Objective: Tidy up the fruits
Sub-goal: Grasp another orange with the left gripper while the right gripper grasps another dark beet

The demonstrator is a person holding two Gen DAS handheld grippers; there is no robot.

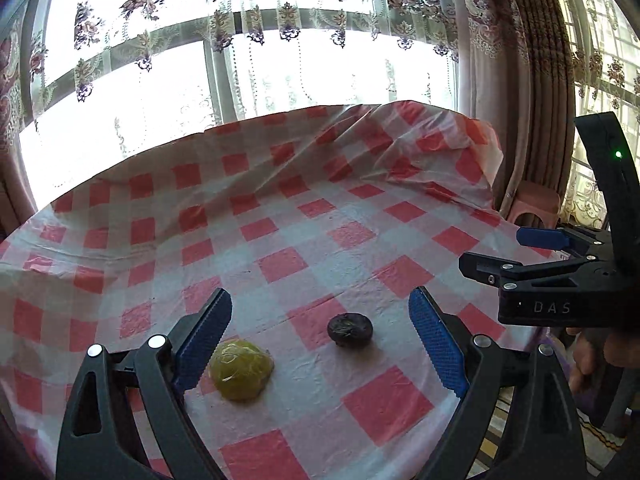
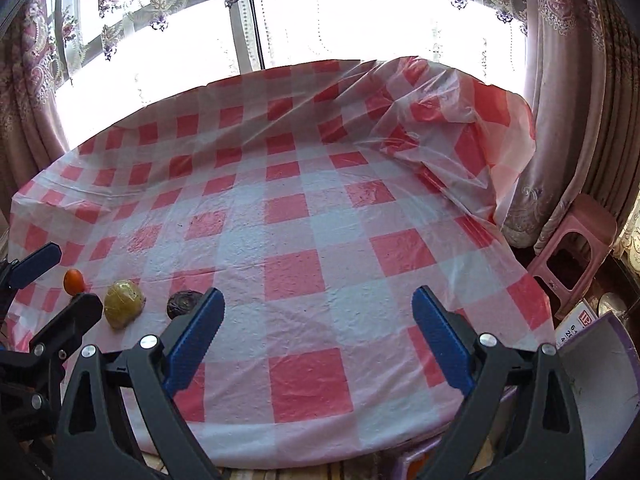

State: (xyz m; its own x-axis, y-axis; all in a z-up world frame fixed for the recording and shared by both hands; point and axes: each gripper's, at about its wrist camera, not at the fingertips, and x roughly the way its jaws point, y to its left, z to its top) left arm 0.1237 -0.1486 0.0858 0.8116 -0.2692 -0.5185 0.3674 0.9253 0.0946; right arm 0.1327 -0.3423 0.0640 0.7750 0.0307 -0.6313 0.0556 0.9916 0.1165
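Note:
A yellow-green fruit wrapped in clear film (image 1: 242, 370) lies on the red-and-white checked tablecloth (image 1: 280, 208), close to my left gripper's left finger. A dark wrinkled fruit (image 1: 350, 329) lies to its right, between the fingers. My left gripper (image 1: 320, 340) is open and empty above them. My right gripper (image 2: 318, 332) is open and empty over the table's near right part. In the right wrist view the yellow-green fruit (image 2: 123, 308), the dark fruit (image 2: 183, 304) and a small orange fruit (image 2: 74, 282) lie at the left.
The cloth is rumpled and raised at the far right corner (image 2: 460, 120). A pink plastic stool (image 2: 576, 252) stands right of the table. A white and purple container (image 2: 600, 392) sits at the near right, below the table edge. Curtains and a bright window are behind.

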